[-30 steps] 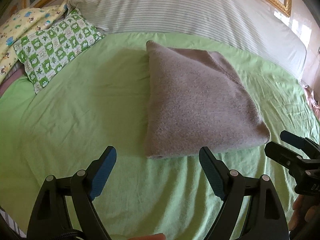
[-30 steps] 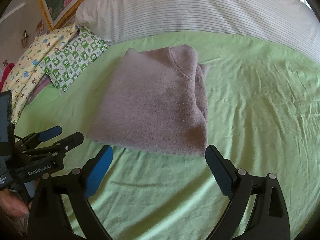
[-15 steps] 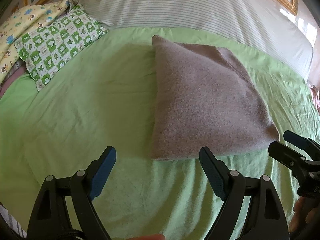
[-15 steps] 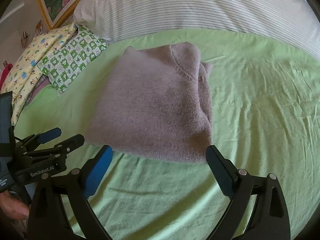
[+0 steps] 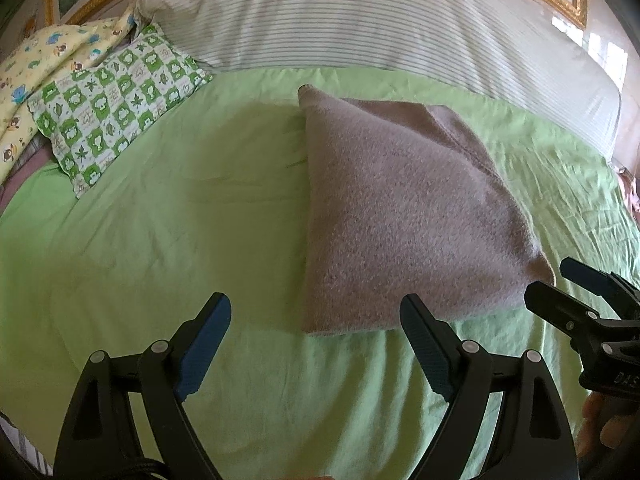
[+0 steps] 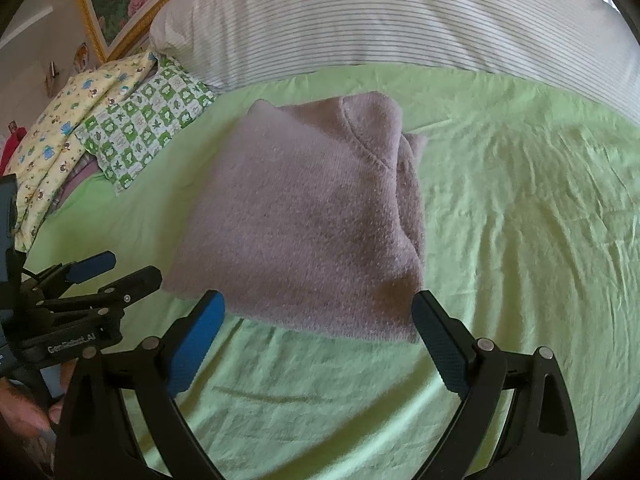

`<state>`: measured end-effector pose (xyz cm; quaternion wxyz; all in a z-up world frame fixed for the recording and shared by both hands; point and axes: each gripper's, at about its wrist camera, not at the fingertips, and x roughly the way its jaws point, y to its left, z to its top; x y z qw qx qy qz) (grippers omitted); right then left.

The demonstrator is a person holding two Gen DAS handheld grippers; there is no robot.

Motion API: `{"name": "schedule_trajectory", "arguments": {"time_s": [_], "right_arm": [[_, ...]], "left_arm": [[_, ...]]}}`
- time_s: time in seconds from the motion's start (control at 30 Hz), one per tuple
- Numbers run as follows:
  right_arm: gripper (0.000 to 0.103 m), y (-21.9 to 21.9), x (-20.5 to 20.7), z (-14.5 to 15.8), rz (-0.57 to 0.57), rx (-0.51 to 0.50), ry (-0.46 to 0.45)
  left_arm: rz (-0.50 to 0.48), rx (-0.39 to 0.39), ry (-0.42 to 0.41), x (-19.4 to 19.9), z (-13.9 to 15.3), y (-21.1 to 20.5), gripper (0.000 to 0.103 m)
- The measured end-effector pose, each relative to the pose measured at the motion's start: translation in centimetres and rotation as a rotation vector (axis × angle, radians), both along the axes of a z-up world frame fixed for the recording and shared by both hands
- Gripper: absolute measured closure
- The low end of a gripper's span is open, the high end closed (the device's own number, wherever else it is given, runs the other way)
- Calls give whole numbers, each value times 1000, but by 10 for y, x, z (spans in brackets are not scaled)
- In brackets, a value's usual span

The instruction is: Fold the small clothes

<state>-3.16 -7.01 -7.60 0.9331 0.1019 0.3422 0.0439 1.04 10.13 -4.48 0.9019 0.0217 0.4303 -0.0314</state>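
Note:
A folded grey-mauve fleece garment (image 5: 404,216) lies flat on the green bedsheet (image 5: 180,220); it also shows in the right wrist view (image 6: 304,224). My left gripper (image 5: 316,312) is open and empty, just short of the garment's near left corner. My right gripper (image 6: 318,310) is open and empty, its jaws spanning the garment's near edge without touching it. The right gripper shows at the right edge of the left wrist view (image 5: 560,284), and the left gripper at the left of the right wrist view (image 6: 124,268).
A large striped white pillow (image 5: 380,20) runs along the head of the bed. A green-checked pillow (image 5: 116,100) and a yellow patterned one (image 5: 40,64) lie at the far left. A gold picture frame (image 6: 120,36) hangs behind.
Both grippers have moved slightly closer to the garment's near edge. Both stay open; the garment has not moved.

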Motion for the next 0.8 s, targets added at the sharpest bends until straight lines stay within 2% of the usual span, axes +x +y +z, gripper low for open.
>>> {"name": "schedule_trajectory", "arguments": {"time_s": [0.8], "right_arm": [[8,7,9,-1,0,-7,1]], "left_arm": [[-3,-4,18,9,-2,6,14]]}}
